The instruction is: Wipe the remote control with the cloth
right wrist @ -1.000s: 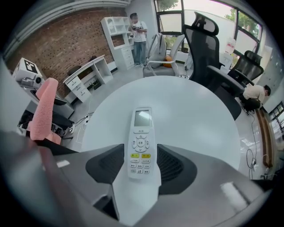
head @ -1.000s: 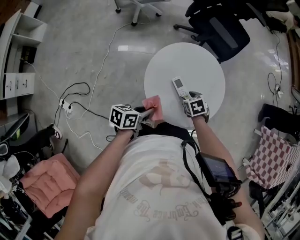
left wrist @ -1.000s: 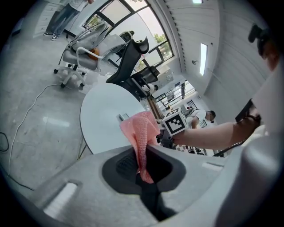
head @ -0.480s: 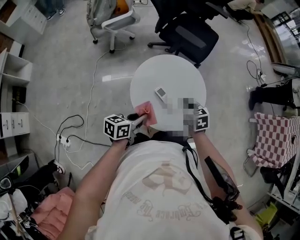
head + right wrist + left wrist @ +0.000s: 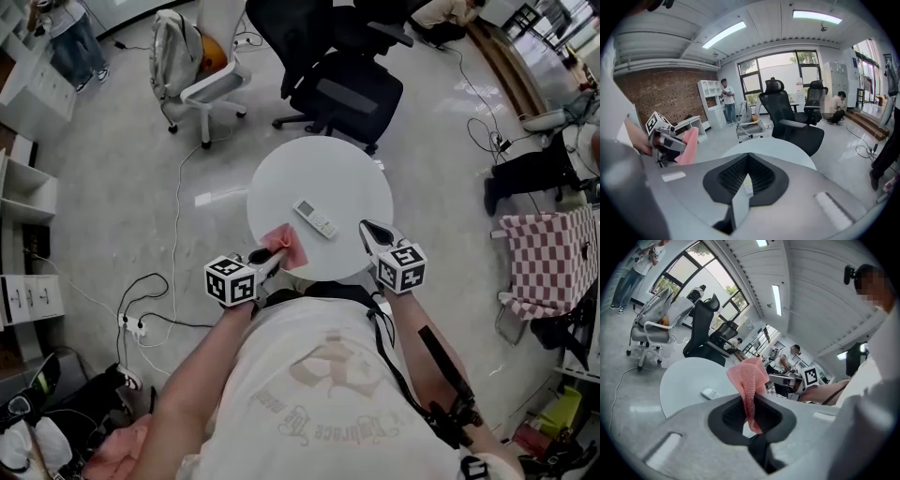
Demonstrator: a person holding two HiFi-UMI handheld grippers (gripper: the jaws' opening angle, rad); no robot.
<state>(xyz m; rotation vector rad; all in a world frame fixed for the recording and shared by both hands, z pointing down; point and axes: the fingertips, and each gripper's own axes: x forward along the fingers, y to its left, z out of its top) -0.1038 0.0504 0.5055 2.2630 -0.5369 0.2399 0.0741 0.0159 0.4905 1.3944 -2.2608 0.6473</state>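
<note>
Remote control [image 5: 315, 218]: lies flat and aslant on the round white table [image 5: 349, 178], towards the near side, touched by neither claw. Cloth [image 5: 284, 248]: pink, pinched by one end in the left claw [image 5: 266, 260], whose jaws are closed on it; the free end stands bunched beyond the tips, over the near edge of the table and just beside the remote control. Whether the cloth touches the tabletop cannot be told. Right claw [image 5: 373, 232]: jaws fully together and holding nothing; it sits over the right near edge of the table, apart from the remote control. The table carries nothing but the remote control. Room: pale, glossy floor [image 5: 122, 178]; a black office chair [image 5: 349, 92] just beyond the table's far side; a white chair [image 5: 208, 86] to its left with a grey bag [image 5: 174, 41] behind it. Cables [image 5: 157, 305] run loose across the floor at the left to a power strip [image 5: 131, 324]. White shelving [image 5: 23, 192] stands along the left edge, and a red-and-white checked fabric [image 5: 542, 261] at the right. The right gripper view shows a brick wall [image 5: 670, 93] and large windows [image 5: 780, 70], with people standing and seated well back.
</note>
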